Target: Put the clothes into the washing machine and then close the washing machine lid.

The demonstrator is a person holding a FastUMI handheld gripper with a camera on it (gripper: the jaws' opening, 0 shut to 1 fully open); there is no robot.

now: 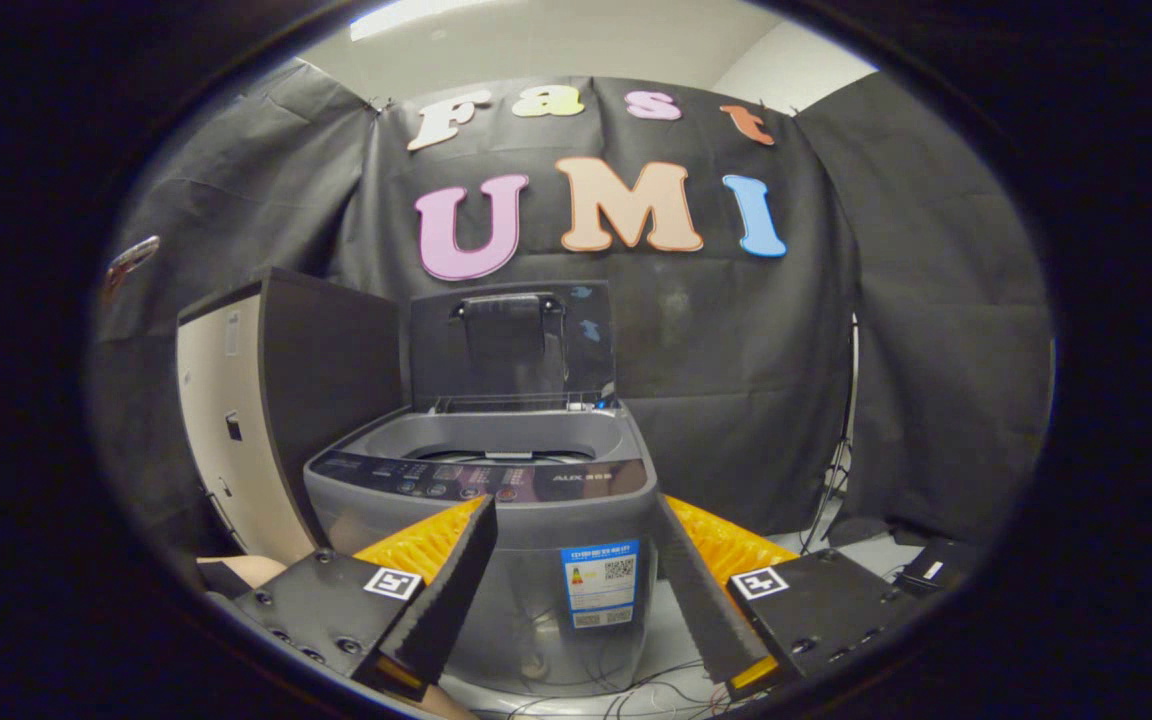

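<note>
Gripper (576,525) held with fingers spread wide apart, nothing clamped, ribbed pads (431,540) facing inward. Just ahead at 12 o'clock, framed between the fingers: boxy grey plastic washing machine (496,560), glossy dark control panel (481,480) along its front lip, paper label (600,583) stuck on the smooth front. Flat dark lid (511,345) stood upright at the back, drum opening (511,452) uncovered. At 10 o'clock beside the machine, a tall cabinet (266,400), pale face, dark side. Loose thin cables (656,685) on the floor below.
</note>
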